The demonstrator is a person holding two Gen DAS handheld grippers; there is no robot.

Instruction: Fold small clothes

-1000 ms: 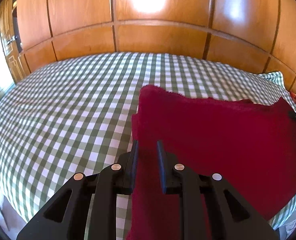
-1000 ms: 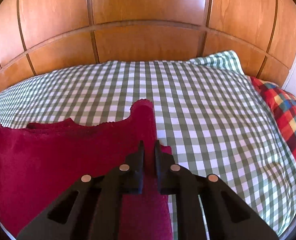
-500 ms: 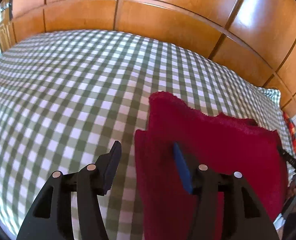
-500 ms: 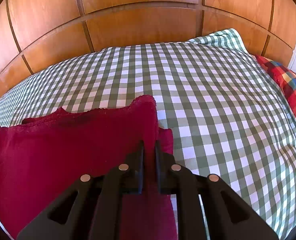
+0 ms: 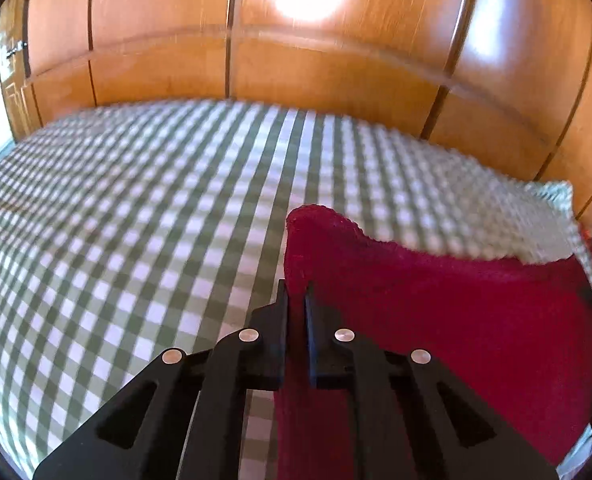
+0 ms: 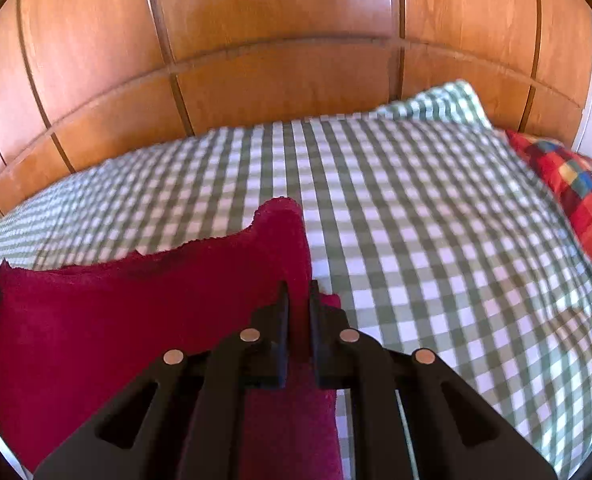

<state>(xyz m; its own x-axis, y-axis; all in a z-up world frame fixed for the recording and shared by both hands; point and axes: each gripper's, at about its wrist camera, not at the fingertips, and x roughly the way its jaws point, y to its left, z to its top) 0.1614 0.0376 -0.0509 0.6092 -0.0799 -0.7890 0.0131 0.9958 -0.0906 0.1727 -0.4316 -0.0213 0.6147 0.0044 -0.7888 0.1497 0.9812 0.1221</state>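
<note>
Red garment lies spread on the checked bedcover, with one upper corner pinched in each tool. Left gripper is closing onto the cloth between its jaws; right gripper is clamped on the opposite corner, both angled downward. Wood-panelled wall stands behind the bed, with a multicoloured plaid pillow at far right.

Checked bed; red cloth; plaid pillow
</note>
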